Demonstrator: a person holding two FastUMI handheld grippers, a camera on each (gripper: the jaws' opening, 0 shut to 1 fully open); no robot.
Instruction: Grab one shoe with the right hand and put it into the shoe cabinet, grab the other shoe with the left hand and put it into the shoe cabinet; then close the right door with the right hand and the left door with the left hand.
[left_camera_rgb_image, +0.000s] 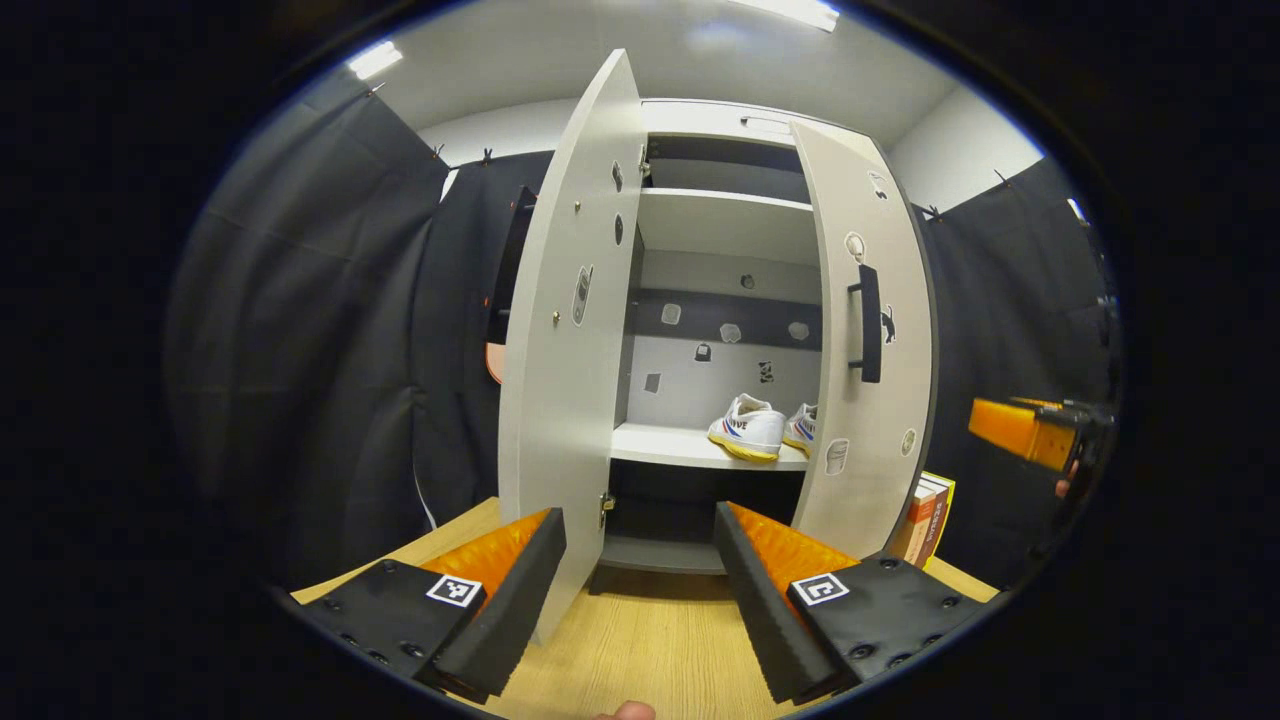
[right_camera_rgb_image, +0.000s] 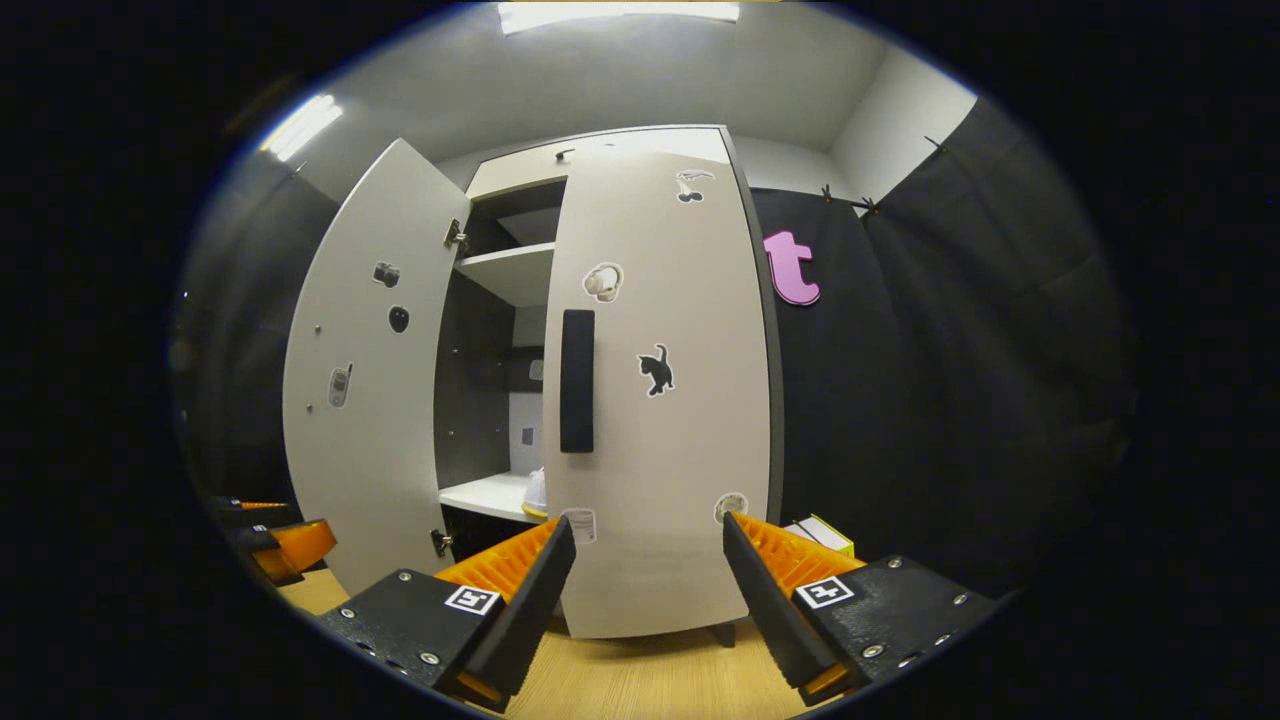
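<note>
Two white shoes (left_camera_rgb_image: 750, 428) with yellow soles sit side by side on the middle shelf of the shoe cabinet (left_camera_rgb_image: 727, 230). The left door (left_camera_rgb_image: 570, 340) stands wide open. The right door (left_camera_rgb_image: 866, 350) with its dark handle (left_camera_rgb_image: 868, 322) is partly swung in. My left gripper (left_camera_rgb_image: 640, 560) is open and holds nothing, just in front of the left door's lower edge. In the right gripper view the right door (right_camera_rgb_image: 660, 400) fills the centre, handle (right_camera_rgb_image: 577, 380) facing me; a sliver of shoe (right_camera_rgb_image: 536, 495) shows in the gap. My right gripper (right_camera_rgb_image: 648, 565) is open, close to the door's bottom.
Books (left_camera_rgb_image: 925, 520) stand against the cabinet's right side, also visible as books (right_camera_rgb_image: 822, 534) low behind the right door. The wooden floor (left_camera_rgb_image: 650, 640) runs under both grippers. The other gripper (left_camera_rgb_image: 1040, 435) and a hand show at far right; the left one (right_camera_rgb_image: 275, 545) shows at far left.
</note>
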